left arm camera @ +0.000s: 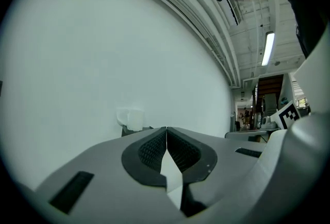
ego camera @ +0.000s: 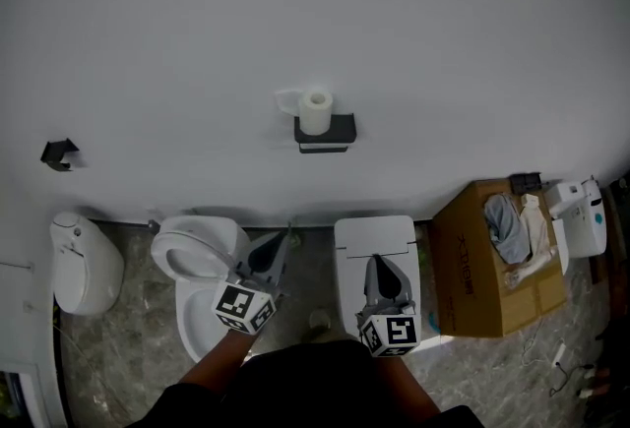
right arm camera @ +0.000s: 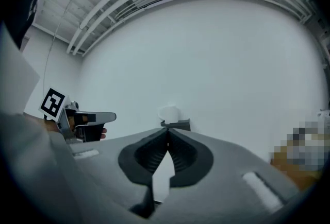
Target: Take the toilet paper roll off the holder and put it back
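A white toilet paper roll (ego camera: 315,112) stands upright on a dark wall-mounted holder (ego camera: 326,132) at the middle of the white wall. The roll (left arm camera: 132,118) shows small in the left gripper view, above the holder (left arm camera: 135,129). In the right gripper view the roll (right arm camera: 169,113) sits on the holder (right arm camera: 177,124) straight ahead. My left gripper (ego camera: 279,246) is shut and empty, low and left of the roll. Shut and empty too, my right gripper (ego camera: 378,269) hangs low and right of it. Both are far from the roll.
Below the wall stand a white toilet (ego camera: 197,259) with its seat down, a white cabinet (ego camera: 375,241) and a white bin (ego camera: 84,259). A cardboard box (ego camera: 487,264) with cloth sits at the right. A small dark bracket (ego camera: 60,154) is on the wall at left.
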Demonstrator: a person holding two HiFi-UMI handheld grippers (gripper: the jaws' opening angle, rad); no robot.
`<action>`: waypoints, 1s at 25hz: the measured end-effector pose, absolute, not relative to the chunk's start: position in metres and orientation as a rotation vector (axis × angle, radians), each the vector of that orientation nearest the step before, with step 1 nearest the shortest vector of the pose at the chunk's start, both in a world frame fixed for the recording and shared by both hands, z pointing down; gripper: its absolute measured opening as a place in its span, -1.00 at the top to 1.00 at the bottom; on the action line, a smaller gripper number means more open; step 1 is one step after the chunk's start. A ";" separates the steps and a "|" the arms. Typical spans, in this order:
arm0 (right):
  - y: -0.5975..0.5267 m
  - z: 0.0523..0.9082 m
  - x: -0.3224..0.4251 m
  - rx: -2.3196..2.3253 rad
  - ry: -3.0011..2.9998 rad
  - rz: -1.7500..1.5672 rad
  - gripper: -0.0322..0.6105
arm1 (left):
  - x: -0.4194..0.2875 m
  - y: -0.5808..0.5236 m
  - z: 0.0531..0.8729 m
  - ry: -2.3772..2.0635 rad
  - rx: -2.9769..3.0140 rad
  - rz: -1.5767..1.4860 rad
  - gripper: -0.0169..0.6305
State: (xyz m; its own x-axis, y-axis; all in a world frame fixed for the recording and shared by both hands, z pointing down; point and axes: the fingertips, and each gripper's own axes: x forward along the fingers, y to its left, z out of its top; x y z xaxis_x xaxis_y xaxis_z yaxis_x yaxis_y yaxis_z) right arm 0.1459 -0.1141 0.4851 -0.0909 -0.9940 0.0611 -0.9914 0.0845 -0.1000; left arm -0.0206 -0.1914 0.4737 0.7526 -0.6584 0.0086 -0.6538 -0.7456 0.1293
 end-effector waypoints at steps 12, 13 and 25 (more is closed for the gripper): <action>-0.202 0.510 0.172 -1.969 2.415 -0.259 0.90 | 0.035 -0.334 0.468 -1.117 2.772 -0.049 0.76; -0.208 0.514 0.174 -1.966 2.425 -0.270 0.90 | 0.038 -0.345 0.468 -1.133 2.774 -0.044 0.64; -0.258 0.534 0.207 -1.952 2.410 -0.378 0.90 | 0.099 -0.461 0.479 -1.140 2.773 -0.014 -0.13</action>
State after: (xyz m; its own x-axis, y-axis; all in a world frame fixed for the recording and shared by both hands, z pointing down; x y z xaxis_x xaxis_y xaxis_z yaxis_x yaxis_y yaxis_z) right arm 0.2068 -0.2583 0.5341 -0.2192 -0.9659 0.1377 -0.9617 0.1901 -0.1973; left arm 0.0992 -0.4613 0.4792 0.7122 -0.7005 0.0459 -0.6992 -0.7020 0.1353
